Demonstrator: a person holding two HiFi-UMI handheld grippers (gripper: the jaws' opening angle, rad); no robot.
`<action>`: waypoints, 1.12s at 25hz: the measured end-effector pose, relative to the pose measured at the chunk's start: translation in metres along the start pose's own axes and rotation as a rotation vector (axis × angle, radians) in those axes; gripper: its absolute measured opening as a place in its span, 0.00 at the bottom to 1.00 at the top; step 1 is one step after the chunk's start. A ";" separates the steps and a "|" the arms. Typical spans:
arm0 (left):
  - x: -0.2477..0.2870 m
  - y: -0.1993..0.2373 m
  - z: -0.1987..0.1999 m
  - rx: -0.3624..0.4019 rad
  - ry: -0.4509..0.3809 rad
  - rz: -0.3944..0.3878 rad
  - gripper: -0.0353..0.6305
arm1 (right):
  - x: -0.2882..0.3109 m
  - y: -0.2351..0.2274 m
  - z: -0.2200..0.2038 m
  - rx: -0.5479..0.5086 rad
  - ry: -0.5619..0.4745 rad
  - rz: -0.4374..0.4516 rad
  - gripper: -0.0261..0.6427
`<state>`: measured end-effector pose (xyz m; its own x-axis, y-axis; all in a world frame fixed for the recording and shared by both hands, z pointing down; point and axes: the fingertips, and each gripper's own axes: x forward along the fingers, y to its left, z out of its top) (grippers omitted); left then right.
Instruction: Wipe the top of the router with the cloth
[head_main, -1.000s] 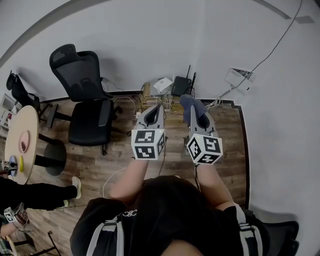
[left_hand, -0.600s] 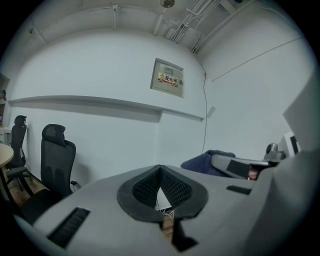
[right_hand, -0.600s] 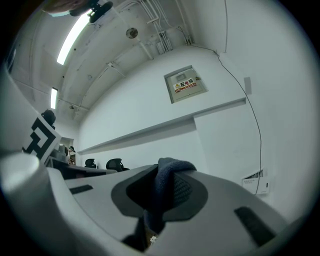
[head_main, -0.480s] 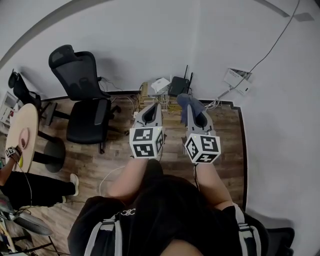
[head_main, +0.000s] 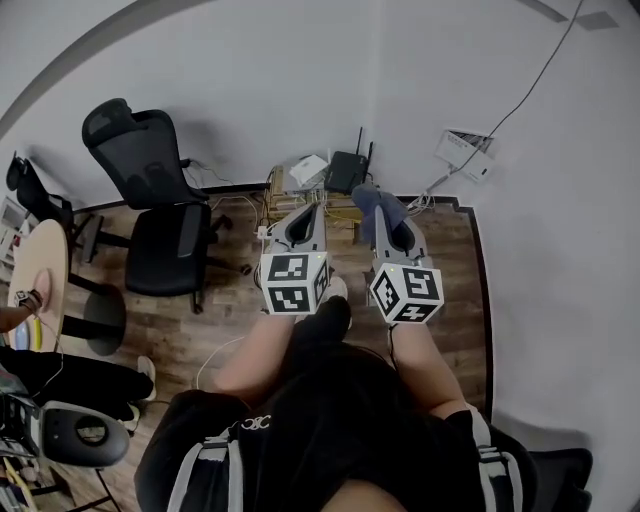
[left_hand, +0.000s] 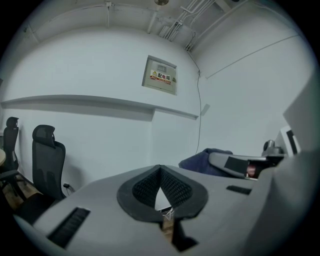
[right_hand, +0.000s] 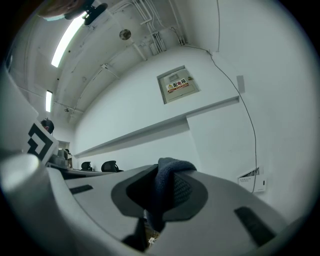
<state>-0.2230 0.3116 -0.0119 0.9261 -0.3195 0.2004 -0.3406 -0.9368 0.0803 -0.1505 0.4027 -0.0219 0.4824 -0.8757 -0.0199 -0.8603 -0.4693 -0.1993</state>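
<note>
Jaws of the right gripper (right_hand: 168, 172) clench a dark blue fabric cloth (right_hand: 159, 195), which bunches between the pads and over their tips. Beyond the cloth, by the far wall, sits the black 2-antenna router (head_main: 347, 172). Jaws of the left gripper (left_hand: 160, 169) meet at the tips, holding nothing.

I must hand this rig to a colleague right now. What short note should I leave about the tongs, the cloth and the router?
Left tongs: shut, empty.
Right tongs: shut on the dark blue cloth, which drapes over the tips.
Router: black, antennas up, low down ahead, beside a white box.
Done: cloth is in hand.
Left: the cloth is held in the air, not on the router; lower it onto the top and wipe.
</note>
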 end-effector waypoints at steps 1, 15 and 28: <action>0.003 0.000 0.000 -0.002 -0.003 -0.003 0.04 | 0.001 -0.001 0.000 0.007 -0.002 0.003 0.07; 0.077 0.032 -0.007 -0.062 -0.032 -0.006 0.04 | 0.075 -0.026 -0.012 -0.059 0.028 0.050 0.07; 0.226 0.084 0.007 -0.084 0.021 0.005 0.04 | 0.224 -0.088 -0.028 -0.060 0.110 0.079 0.07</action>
<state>-0.0415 0.1600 0.0331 0.9210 -0.3205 0.2216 -0.3587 -0.9195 0.1610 0.0284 0.2447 0.0183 0.3945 -0.9158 0.0754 -0.9048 -0.4014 -0.1422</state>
